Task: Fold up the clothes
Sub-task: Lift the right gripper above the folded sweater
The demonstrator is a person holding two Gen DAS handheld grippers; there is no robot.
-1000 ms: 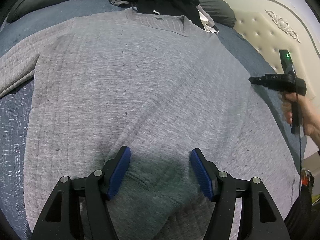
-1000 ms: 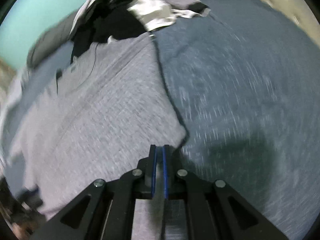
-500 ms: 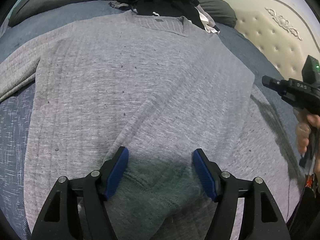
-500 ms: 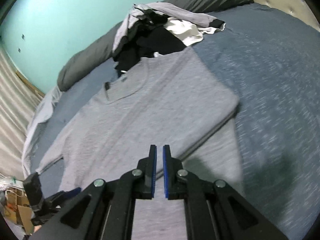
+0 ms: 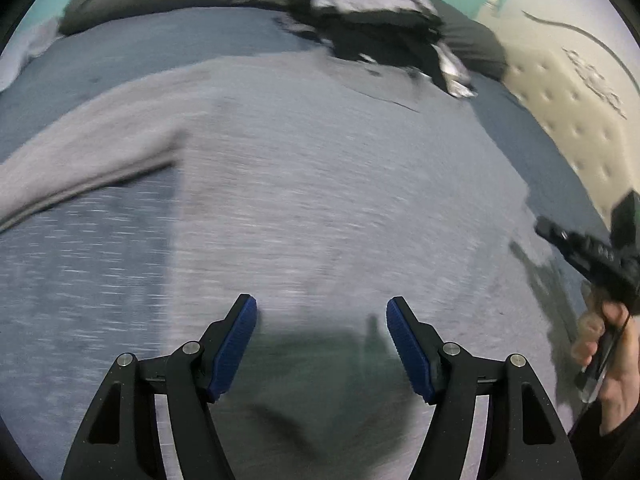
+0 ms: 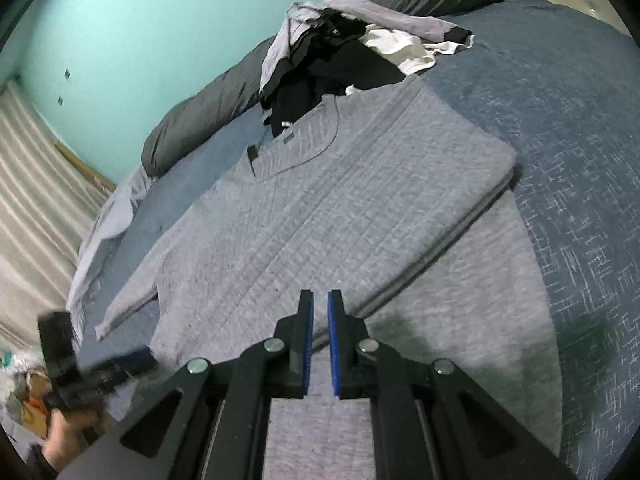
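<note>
A grey knit sweater (image 6: pixel 340 208) lies flat on the blue bedspread (image 6: pixel 560 128), collar away from me. Its right side is folded inward, giving a straight edge on that side, and its left sleeve (image 5: pixel 80 168) stretches out to the left. My left gripper (image 5: pixel 322 312) hovers open above the sweater's lower part (image 5: pixel 320 200), nothing between its blue pads (image 5: pixel 236 344); this view is blurred by motion. My right gripper (image 6: pixel 320 296) hangs over the hem near the folded edge, shut with only a thin slit and no cloth in it. It shows at the right edge (image 5: pixel 592 256), held by a hand.
A heap of black, white and grey clothes (image 6: pixel 340 48) sits beyond the collar, beside a dark grey pillow (image 6: pixel 200 120). A cream tufted headboard (image 5: pixel 580 100) borders the bed on the right. The teal wall (image 6: pixel 140 20) is behind. The left gripper (image 6: pixel 80 372) appears blurred at lower left.
The right gripper drew back from the sweater's folded right edge toward the hem. The left gripper rose and swung left, bringing the left sleeve and more bedspread into view.
</note>
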